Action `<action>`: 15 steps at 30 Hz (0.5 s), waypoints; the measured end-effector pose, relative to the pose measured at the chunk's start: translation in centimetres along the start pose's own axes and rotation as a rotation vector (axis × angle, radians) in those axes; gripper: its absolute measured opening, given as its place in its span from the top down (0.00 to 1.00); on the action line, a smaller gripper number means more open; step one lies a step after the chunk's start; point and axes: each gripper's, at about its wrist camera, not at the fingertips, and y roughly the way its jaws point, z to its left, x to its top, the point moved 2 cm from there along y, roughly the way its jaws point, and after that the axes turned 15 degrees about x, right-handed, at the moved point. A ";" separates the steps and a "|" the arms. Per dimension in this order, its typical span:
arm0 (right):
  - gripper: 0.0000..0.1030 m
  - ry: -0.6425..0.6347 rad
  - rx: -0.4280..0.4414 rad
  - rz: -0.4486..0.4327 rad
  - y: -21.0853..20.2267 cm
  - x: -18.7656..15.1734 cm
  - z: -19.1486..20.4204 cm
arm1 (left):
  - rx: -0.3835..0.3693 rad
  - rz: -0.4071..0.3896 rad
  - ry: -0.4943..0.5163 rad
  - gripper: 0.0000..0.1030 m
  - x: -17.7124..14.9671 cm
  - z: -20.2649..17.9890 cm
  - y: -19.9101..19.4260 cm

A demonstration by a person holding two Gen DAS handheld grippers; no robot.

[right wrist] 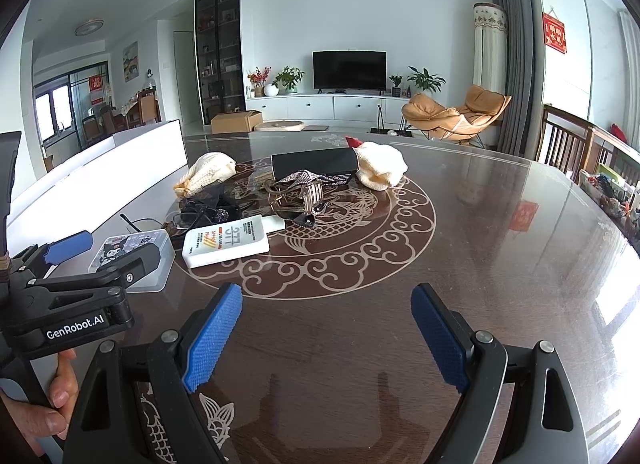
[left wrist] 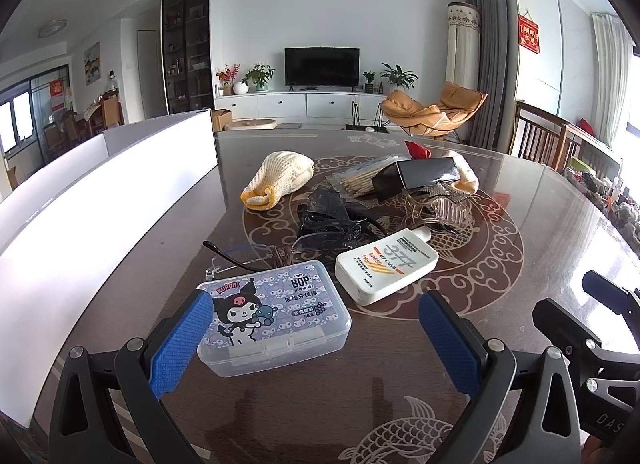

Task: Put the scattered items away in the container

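1. Left wrist view: left gripper (left wrist: pixel 314 338) spread wide, empty; clear plastic cartoon-printed floss box (left wrist: pixel 274 316) at lower centre, by its left pad; white open-topped container (left wrist: pixel 112 192) at left.
2. Right wrist view: right gripper (right wrist: pixel 326 334) wide, empty; flat white sunscreen bottle (right wrist: pixel 226 242) left of centre. Everything lies loose on the table; nothing visibly tidied.
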 end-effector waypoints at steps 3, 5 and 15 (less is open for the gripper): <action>0.15 0.002 0.003 0.000 0.0 0.0 0.0 | 0.003 0.000 0.004 0.00 0.0 0.0 0.0; 0.15 0.003 0.004 -0.001 0.0 0.0 0.0 | 0.004 0.000 0.006 0.00 0.0 -0.1 0.0; 0.15 0.005 0.004 -0.001 0.0 0.0 0.0 | 0.002 -0.003 0.011 0.00 0.0 -0.2 0.0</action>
